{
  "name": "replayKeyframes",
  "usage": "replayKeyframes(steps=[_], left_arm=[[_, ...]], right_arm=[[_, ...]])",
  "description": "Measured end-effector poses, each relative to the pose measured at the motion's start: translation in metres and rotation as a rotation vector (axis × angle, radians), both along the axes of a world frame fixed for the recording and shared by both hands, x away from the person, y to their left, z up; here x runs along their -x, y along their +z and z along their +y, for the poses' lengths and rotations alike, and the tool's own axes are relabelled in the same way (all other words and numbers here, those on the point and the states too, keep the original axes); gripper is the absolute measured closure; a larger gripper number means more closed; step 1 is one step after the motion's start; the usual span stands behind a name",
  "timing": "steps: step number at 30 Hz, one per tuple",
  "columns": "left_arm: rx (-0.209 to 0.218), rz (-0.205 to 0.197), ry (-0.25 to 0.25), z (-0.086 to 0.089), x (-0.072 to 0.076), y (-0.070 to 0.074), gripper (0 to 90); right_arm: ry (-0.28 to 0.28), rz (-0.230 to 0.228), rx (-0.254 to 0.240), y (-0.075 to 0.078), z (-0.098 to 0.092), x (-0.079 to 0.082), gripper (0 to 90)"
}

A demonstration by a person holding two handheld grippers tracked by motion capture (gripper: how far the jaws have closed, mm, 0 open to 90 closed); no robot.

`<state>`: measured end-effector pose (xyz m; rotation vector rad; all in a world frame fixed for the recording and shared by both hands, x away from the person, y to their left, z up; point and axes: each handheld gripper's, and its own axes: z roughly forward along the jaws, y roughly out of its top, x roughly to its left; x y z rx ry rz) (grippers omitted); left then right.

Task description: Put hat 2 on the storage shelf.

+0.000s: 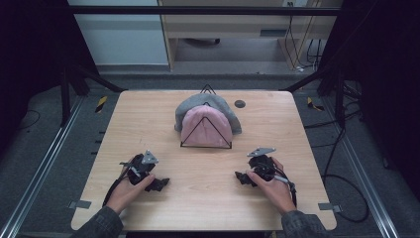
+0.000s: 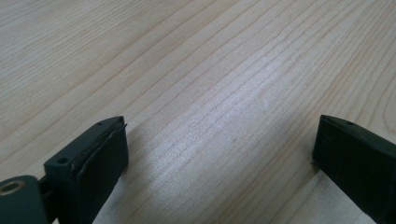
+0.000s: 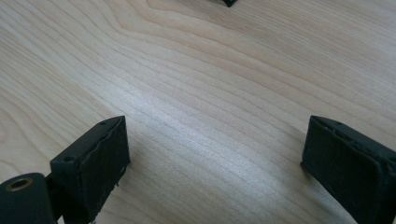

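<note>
Wooden table (image 1: 208,173), both grippers' fingers apart, pink hat (image 1: 206,126) beyond.

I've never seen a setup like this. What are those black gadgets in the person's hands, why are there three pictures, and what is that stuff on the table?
There is no robot here: a person holds a hand-operated clamp in each hand, the left gripper and the right gripper. The high view looks down from above on the wooden table. The other two pictures come from small cameras riding on each gripper, looking along its two black jaws at the wood. Both sets of jaws stand wide open with nothing between them. Near the far edge lies a pink beanie over a grey beanie, with a black wire triangular stand at them. Neither gripper touches the hats.
</note>
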<state>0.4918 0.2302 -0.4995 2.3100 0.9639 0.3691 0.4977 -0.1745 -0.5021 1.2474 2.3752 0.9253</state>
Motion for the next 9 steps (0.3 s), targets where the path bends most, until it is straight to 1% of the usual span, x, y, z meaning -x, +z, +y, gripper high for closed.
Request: replayKeyframes(steps=[1,2,4,6,8,9], left_arm=[[0.004,-0.005,-0.005,0.0009,-0.0001,-0.0008,0.3],[0.014,-0.013,-0.019,0.0027,-0.0003,-0.0020,0.0],[0.020,-0.018,-0.031,0.0045,0.0000,-0.0027,0.0],[0.027,-0.025,-0.036,0.0056,0.0007,-0.0035,0.0],[0.037,-0.027,-0.034,0.0055,0.0010,-0.0041,0.0],[0.034,-0.026,-0.037,0.0058,0.0008,-0.0039,0.0]], right_arm=[[0.002,-0.018,0.026,-0.0015,0.0018,0.0009,5.3],[0.004,-0.025,0.025,-0.0026,0.0022,0.0011,4.1],[-0.004,-0.046,0.011,-0.0055,0.0033,0.0030,2.7],[-0.025,-0.092,-0.017,-0.0100,0.0028,0.0068,2.5],[-0.024,-0.091,-0.018,-0.0099,0.0028,0.0070,2.5],[-0.024,-0.091,-0.017,-0.0099,0.0027,0.0069,2.5]])
